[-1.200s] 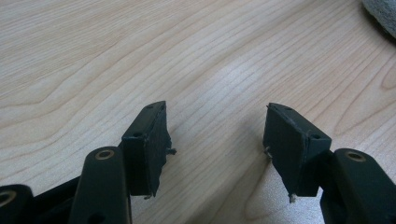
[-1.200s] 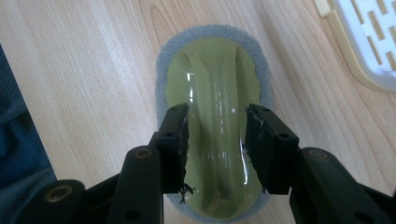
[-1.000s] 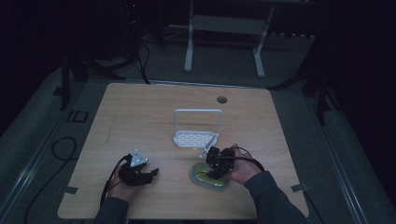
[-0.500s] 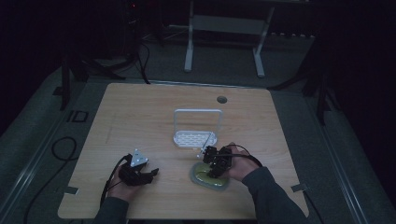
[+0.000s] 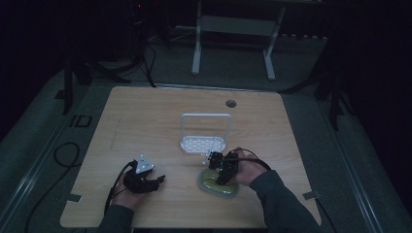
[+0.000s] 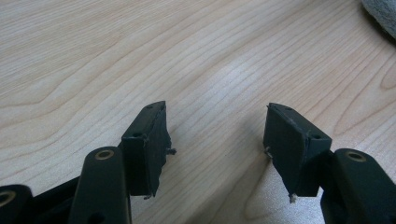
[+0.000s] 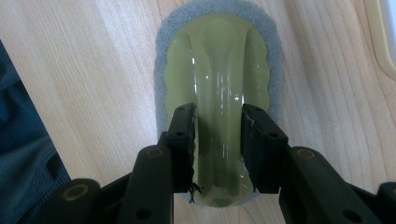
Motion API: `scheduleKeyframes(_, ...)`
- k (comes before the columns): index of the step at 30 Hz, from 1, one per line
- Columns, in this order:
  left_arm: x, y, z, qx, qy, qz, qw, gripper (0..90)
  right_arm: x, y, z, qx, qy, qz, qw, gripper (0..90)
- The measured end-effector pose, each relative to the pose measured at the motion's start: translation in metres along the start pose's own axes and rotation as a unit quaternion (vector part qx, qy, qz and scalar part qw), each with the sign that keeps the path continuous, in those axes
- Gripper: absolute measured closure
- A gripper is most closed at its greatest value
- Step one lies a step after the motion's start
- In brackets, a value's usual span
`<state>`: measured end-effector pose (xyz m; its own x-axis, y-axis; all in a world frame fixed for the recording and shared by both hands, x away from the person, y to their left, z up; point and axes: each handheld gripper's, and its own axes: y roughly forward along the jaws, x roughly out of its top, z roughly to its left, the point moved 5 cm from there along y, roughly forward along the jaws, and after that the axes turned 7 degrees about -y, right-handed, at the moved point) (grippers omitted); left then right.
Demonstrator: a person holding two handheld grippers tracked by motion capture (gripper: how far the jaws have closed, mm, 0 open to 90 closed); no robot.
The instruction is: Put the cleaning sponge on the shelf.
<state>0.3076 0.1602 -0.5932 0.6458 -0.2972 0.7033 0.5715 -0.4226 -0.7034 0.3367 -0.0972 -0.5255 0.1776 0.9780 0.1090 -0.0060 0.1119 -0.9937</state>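
Scrubber (image 5: 219,184), the green-handled pad with its grey felt base, lies flat on the near right part of the bench (image 5: 145,116), and that's where the action is. Starting at the left: the left gripper (image 5: 154,180) rests low on the bench near the front edge, its jaws standing well apart with nothing but bare wood between them, as the left gripper view shows; it sits well clear of the scrubber, so it looks like a bystander for now. Moving to the middle, a white rack (image 5: 205,133) stands just beyond the scrubber, apart from it. Now the right side: the right gripper (image 7: 218,140) comes down right over the scrubber, and its jaws have just been closing, with the raised green handle ridge (image 7: 219,79) between them. In the right gripper view the ridge runs straight away from the jaws, along the scrubber's long axis, so the jaws straddle it across its narrow width, at the near end. The pads look right against the handle's flanks, though a firm clamp isn't certain yet. The right hand (image 5: 248,170) is plainly the nearer one, and a lift would likely follow once the squeeze is firm.
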Motion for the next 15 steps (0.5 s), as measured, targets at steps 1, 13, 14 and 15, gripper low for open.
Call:
scheduleKeyframes(1,0.0000,0.0000,0.0000,0.000,0.000,0.000,1.0000,40.3,-0.0001,0.0002,-0.0006,0.000,-0.001,0.002,1.0000,66.3)
scheduleKeyframes(13,0.0001,0.0001,0.0000,-0.001,0.001,0.000,1.0000,40.3,0.0046,0.0017,-0.0022,0.015,-0.010,0.025,0.9995,68.4)
scheduleKeyframes(14,0.0001,0.0001,0.0000,-0.001,0.001,0.000,1.0000,40.2,0.0052,0.0020,-0.0020,0.017,-0.009,0.025,0.9995,68.6)
scheduleKeyframes(15,0.0001,0.0001,0.0000,-0.001,0.001,0.000,1.0000,40.3,0.0056,0.0022,-0.0019,0.017,-0.009,0.026,0.9995,69.2)
